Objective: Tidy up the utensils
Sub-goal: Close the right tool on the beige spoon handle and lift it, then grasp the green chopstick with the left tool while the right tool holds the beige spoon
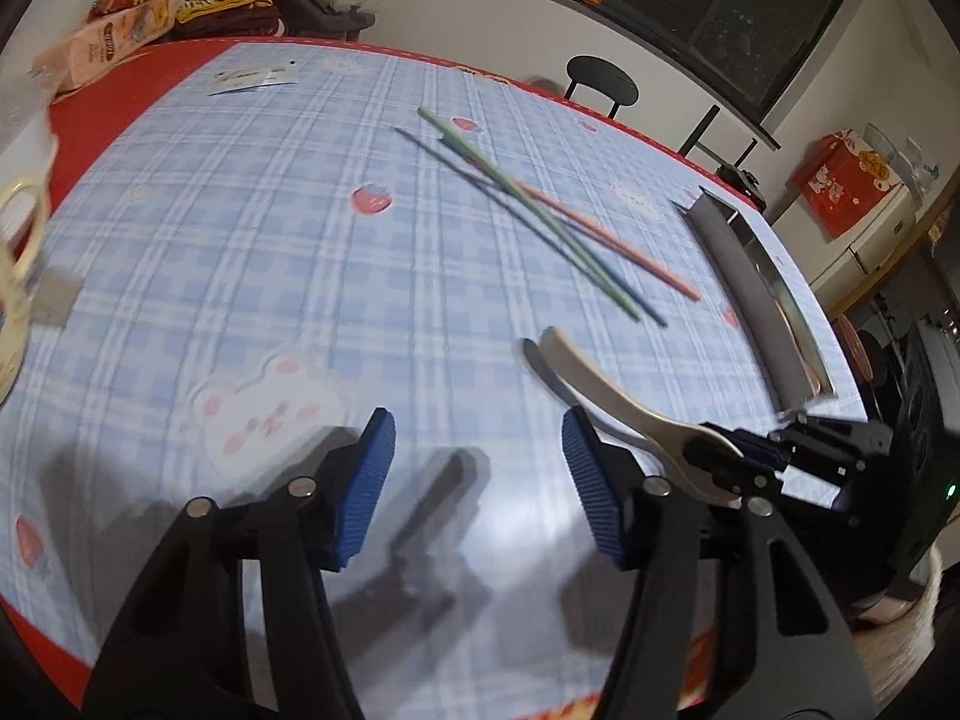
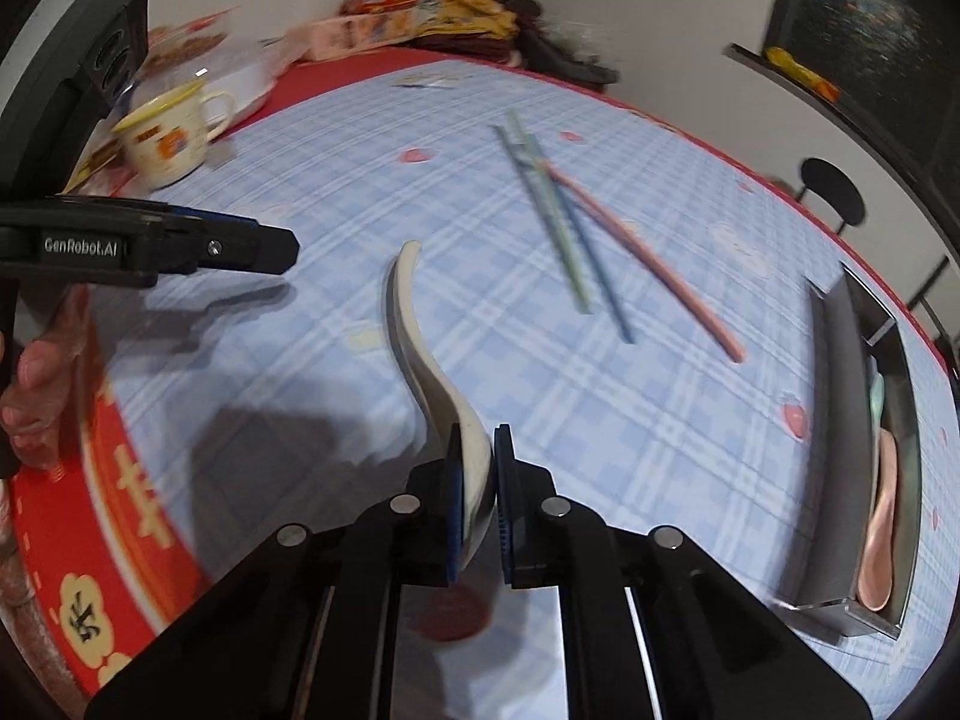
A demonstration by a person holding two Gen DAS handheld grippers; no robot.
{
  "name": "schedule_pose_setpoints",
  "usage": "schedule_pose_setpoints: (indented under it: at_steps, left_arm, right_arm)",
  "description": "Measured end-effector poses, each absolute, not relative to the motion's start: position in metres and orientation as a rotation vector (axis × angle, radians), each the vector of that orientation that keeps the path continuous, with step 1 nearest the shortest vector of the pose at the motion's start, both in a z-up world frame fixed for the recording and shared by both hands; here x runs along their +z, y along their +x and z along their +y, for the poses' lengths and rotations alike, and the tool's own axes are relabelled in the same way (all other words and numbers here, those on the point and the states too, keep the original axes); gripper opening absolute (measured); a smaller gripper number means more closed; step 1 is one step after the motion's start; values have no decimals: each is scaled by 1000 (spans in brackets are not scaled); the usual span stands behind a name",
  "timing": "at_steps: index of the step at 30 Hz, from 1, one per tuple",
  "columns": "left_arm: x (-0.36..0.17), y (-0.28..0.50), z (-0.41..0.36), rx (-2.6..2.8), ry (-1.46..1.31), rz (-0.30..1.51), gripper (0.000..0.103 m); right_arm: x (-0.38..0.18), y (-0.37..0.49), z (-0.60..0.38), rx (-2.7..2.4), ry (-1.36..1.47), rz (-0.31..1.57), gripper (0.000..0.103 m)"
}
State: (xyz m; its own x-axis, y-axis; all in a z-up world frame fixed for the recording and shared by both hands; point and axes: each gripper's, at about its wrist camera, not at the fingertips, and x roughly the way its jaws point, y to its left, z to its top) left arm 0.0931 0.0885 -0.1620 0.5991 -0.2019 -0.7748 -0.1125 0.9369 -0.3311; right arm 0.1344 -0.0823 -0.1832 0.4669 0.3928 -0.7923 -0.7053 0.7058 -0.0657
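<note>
My right gripper (image 2: 478, 498) is shut on the bowl of a white ceramic spoon (image 2: 414, 336), its handle pointing forward above the table. The same spoon (image 1: 600, 384) shows in the left wrist view, held by the right gripper (image 1: 729, 456) at the right. My left gripper (image 1: 477, 480) is open and empty above the blue plaid cloth; it shows in the right wrist view (image 2: 264, 249) at the left. Three chopsticks, green (image 1: 540, 216), blue (image 1: 480, 180) and pink (image 1: 624, 246), lie crossed mid-table. A metal tray (image 2: 834, 420) at the right holds a pink spoon (image 2: 882, 522).
A cream mug (image 2: 171, 138) stands at the far left by a white dish (image 2: 246, 81). Snack packs and cloth (image 1: 180, 0) are piled at the table's far edge. A black stool (image 1: 600, 81) stands beyond the table. The red table edge (image 2: 120, 480) is near.
</note>
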Motion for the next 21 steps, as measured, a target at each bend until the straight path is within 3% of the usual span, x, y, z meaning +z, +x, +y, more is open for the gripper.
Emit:
schedule_pose_setpoints:
  at_steps: [8,13,21]
  left_arm:
    - [-156,152,66,-53,-394,947,57]
    - [-162,193,65,-6,-480,946,49]
    - [-176,233,81,110,-653,920,40]
  right_arm:
    - [-145,180,-131,638,-113,724,9]
    - [-121,207,-162,589,20,609,9]
    - [-130,222,-210,562,201,629,9]
